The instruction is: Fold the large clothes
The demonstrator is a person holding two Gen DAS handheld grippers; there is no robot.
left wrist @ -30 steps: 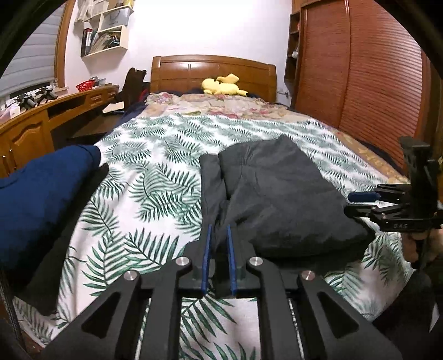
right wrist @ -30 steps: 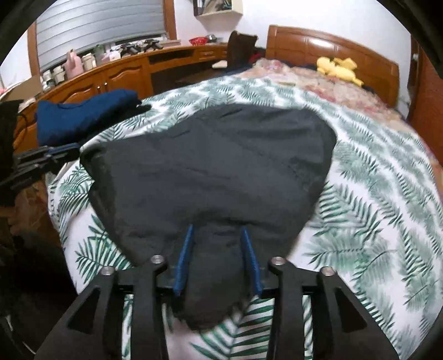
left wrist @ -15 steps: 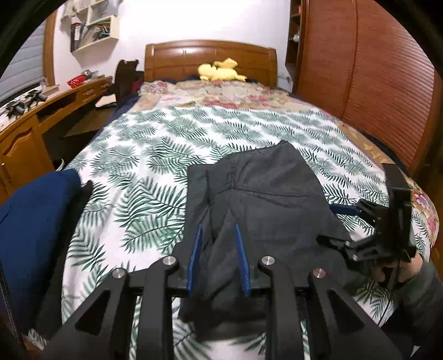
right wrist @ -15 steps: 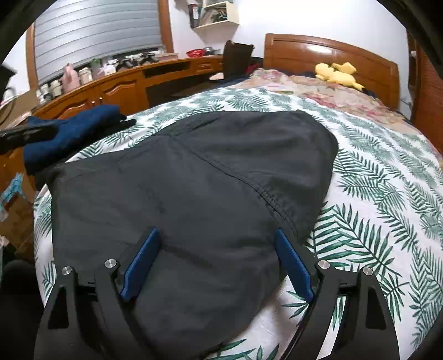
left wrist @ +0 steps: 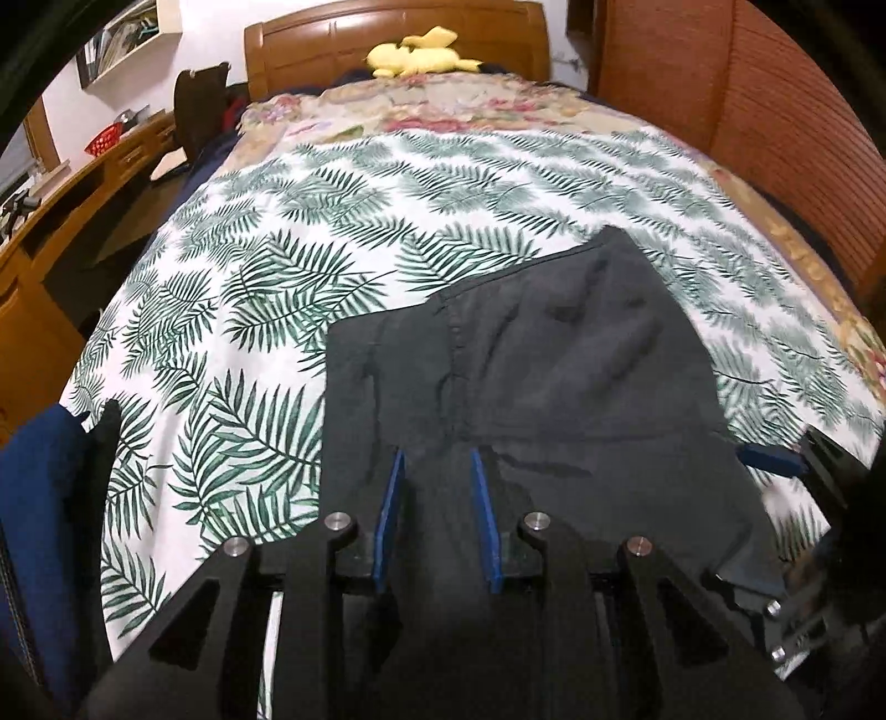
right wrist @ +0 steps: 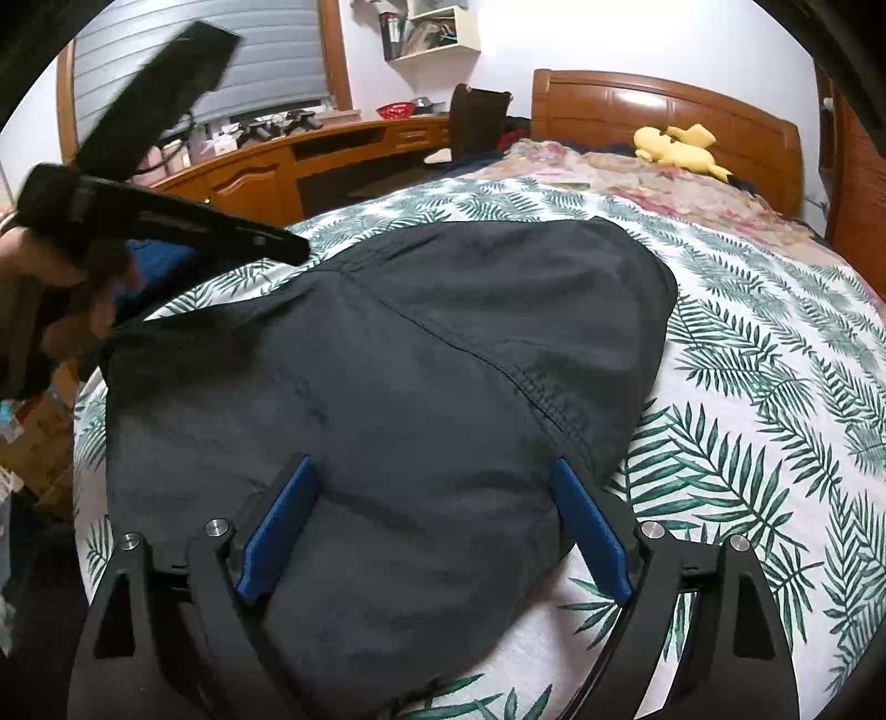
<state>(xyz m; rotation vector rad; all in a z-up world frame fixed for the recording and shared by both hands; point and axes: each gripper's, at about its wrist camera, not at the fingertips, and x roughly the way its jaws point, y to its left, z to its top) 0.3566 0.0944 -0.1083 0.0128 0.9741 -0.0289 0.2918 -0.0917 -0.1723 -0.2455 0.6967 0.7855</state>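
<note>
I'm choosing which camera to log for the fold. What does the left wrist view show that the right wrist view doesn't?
Only the left wrist view shows the left claw, narrowly parted over the dark garment. Only the right wrist view shows the right claw spread wide, the window blind and the hand gripping the other tool. Both show the garment, the fern bedspread and the yellow plush.
</note>
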